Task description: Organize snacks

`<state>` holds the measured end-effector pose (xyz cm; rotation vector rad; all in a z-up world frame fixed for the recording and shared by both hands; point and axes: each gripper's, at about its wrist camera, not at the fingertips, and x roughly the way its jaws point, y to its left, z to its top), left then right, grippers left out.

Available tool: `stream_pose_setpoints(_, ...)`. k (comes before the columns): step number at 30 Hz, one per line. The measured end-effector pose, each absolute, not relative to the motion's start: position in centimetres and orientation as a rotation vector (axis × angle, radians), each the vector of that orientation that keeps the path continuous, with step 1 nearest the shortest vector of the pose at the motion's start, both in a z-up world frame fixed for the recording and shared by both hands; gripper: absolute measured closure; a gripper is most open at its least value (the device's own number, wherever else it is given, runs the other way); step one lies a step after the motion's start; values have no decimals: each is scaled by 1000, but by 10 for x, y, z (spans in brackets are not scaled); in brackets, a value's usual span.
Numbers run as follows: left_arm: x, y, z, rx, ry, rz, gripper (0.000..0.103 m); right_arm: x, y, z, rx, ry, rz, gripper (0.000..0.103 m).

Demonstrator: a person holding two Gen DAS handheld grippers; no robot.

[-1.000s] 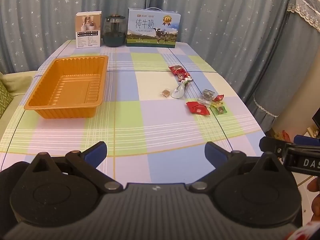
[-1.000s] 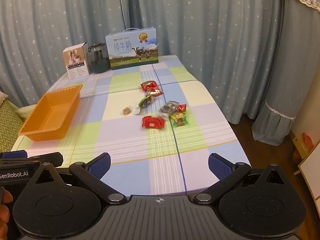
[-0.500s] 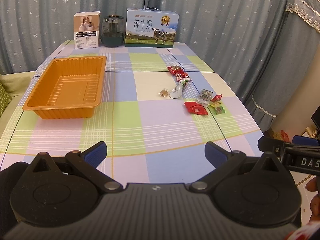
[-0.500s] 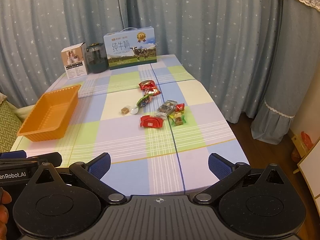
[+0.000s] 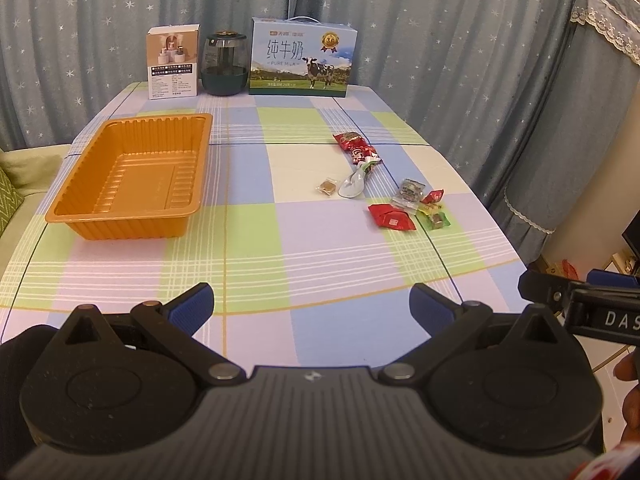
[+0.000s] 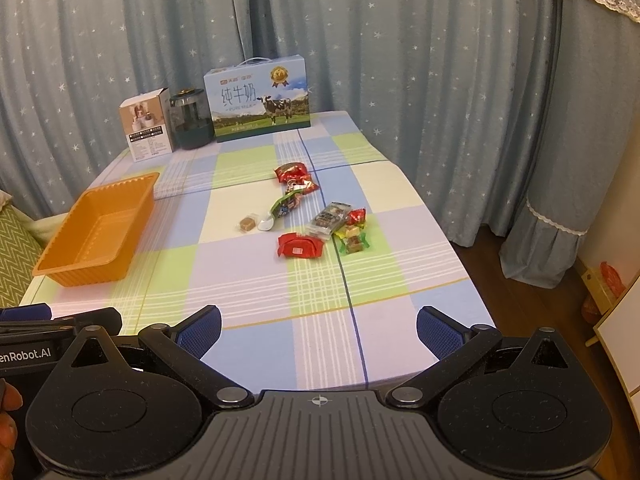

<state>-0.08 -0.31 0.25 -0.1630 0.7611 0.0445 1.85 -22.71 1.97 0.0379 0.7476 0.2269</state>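
An empty orange tray [image 5: 72,212] [image 6: 52,264] rests on the left side of the checked table. Several wrapped snacks lie in a loose group on the right half: a red packet [image 5: 391,217] [image 6: 299,245], a clear-wrapped bar [image 5: 409,191] [image 6: 331,216], a small brown sweet [image 5: 326,186] [image 6: 247,223], a red bag [image 5: 356,146] [image 6: 291,173] and small green and red candies [image 5: 434,216] [image 6: 354,240]. My left gripper [image 5: 311,308] is open above the near table edge, far short of the snacks. Open too, my right gripper [image 6: 319,330] holds nothing.
A milk carton box [image 5: 302,62] [image 6: 258,103], a dark glass jar [image 5: 223,65] [image 6: 190,124] and a small white box [image 5: 174,62] [image 6: 146,124] line the far table edge before blue star curtains. A green cushion [image 6: 12,252] sits left. Wooden floor [image 6: 532,312] lies right of the table.
Both grippers have drawn back and risen slightly, so the table and snacks look a little farther away. Both stay open. Nothing on the table moved.
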Motion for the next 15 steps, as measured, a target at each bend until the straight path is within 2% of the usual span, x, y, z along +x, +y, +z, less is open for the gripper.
stream_pose_setpoints(15, -2, -2, 2, -163, 760, 42, 0, 18, -228, 21, 39, 747, 226, 0)
